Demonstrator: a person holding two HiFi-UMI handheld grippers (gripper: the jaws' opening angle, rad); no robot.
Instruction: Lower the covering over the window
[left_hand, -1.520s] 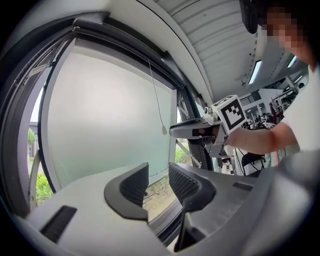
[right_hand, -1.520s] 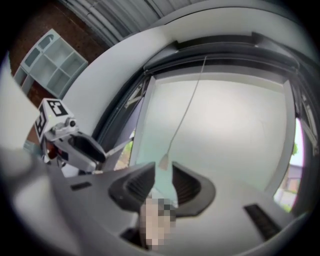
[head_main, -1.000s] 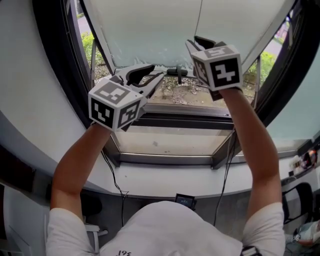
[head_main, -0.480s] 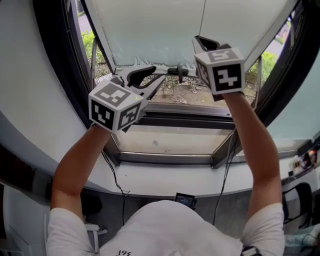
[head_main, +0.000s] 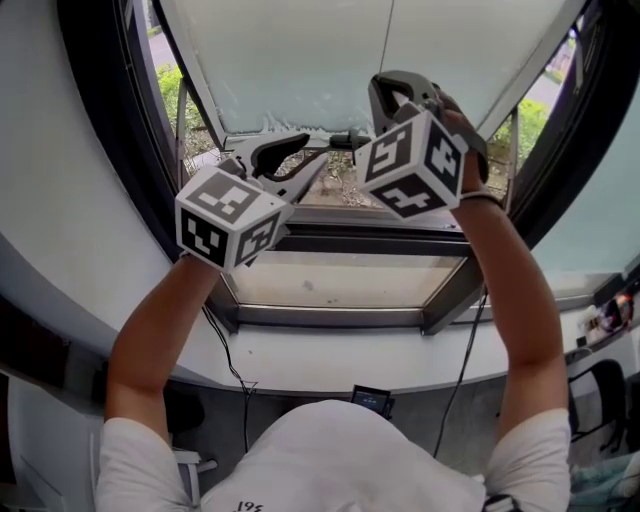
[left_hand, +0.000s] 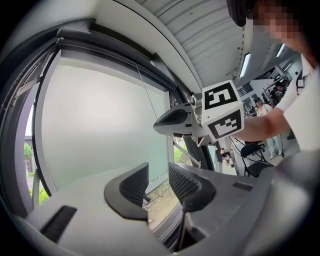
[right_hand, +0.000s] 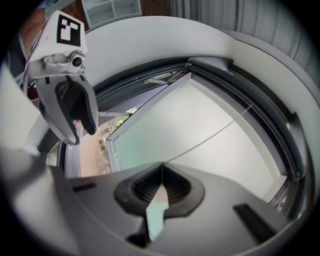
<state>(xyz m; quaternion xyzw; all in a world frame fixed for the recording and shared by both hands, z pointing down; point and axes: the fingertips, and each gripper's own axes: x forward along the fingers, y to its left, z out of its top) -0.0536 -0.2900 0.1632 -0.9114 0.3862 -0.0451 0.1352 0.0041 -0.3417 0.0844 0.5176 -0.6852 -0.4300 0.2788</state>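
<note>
- Ahead of both tools and rising above them: a pale roller blind (head_main: 300, 60), not fully down, with bare glass and greenery showing below its bottom edge.
- Just closed together: the right tool (right_hand: 162, 172), no gap left at the jaws. Running down the blind's face and straight into their seam: a thin pull cord (head_main: 389, 40), apparently pinched there. Likely gripped this way so as to draw the blind down by the cord rather than by the fabric.
- Held level beside the right tool: the left tool (left_hand: 157, 182), jaws apart and empty, only the window's lower opening visible through the gap. Probably held ready near the blind's bottom edge to steady it or take over, doing no work yet.
- Below both tools: the dark window frame (head_main: 350, 240) and the white sill (head_main: 330, 365), touched by neither.
- Judged partway through: the bottom stretch of the window yet to be covered. Next, probably a steady downward pull on the cord with a firm pinch, given the risk of so thin a cord slipping free.
</note>
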